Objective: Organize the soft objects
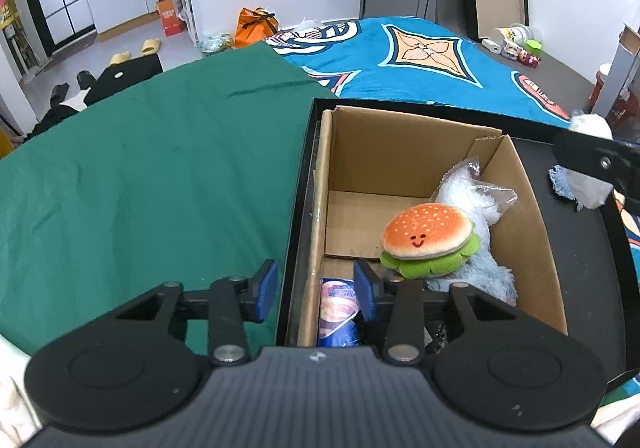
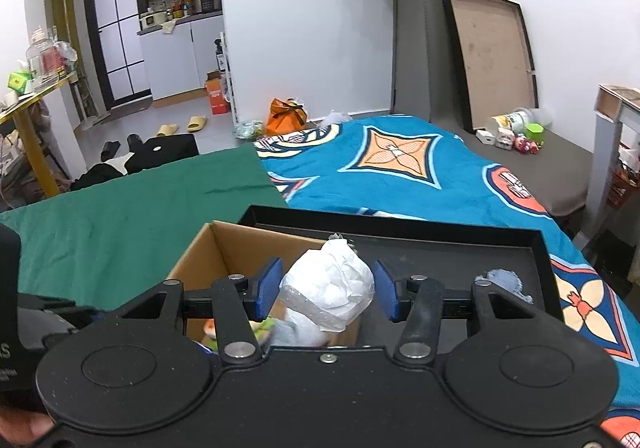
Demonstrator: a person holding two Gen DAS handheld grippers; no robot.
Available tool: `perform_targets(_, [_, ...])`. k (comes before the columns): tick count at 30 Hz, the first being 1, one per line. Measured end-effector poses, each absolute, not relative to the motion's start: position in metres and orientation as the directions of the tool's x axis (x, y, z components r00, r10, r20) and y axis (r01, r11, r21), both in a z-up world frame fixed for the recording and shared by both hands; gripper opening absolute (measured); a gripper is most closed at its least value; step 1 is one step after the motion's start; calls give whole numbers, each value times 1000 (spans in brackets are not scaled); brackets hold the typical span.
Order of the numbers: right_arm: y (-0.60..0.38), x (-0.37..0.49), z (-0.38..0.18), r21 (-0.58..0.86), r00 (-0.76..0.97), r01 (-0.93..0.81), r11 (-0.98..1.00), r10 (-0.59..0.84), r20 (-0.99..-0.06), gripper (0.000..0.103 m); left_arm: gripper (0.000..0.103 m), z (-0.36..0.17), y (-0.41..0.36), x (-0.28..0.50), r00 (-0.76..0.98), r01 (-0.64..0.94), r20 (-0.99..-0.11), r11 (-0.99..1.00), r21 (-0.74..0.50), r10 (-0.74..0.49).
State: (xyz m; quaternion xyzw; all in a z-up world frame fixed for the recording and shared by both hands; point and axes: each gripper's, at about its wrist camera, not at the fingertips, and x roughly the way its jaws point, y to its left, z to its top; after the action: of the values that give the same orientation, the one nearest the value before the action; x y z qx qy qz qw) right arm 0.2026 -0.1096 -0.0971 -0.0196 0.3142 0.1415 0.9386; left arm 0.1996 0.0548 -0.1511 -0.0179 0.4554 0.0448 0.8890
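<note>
1. Cardboard is the target: the open cardboard box point(image 1: 420, 184) sits inside a shallow black tray point(image 2: 460, 248) on the bed, and it already holds a burger plush point(image 1: 428, 244), a pale blue fluffy toy point(image 1: 492, 280) and a crinkly plastic-wrapped bundle point(image 1: 464, 192).
2. My right hand-held gripper point(image 2: 326, 290) carries a white plastic-wrapped soft bundle point(image 2: 328, 288) between its blue pads, above the box's near corner. The pads seem to sit just off the wrap on both sides, so I judge the hold light, though the fisheye makes contact hard to confirm.
3. My left hand-held gripper point(image 1: 316, 290) stands partly open with nothing in it, straddling the tray's left wall and the box's left side, above a blue printed packet point(image 1: 338, 312).
4. Step in hand, as I read it: delivering the white bundle into the box. Next I need to bring it over the bare floor at the box's far left, then lower and release.
5. Edges: the box's upright flap point(image 1: 488, 152) and the tray rim need clearing. A small blue cloth point(image 2: 504, 282) remains on the tray, and the green sheet point(image 1: 140, 168) offers open room leftward.
</note>
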Motion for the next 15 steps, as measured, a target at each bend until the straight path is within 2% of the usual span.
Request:
perform_targets(3, [-101, 205, -94, 49, 763, -290, 956, 262, -592, 50, 22, -154, 58, 200, 577, -99, -816, 995, -16, 44])
perform_targets(7, [-90, 207, -91, 49, 761, -305, 951, 274, -588, 50, 13, -156, 64, 201, 576, -107, -817, 993, -49, 22])
perform_targets(15, [-65, 211, -85, 34, 752, -368, 929, 319, -577, 53, 9, -156, 68, 201, 581, -111, -814, 991, -77, 2])
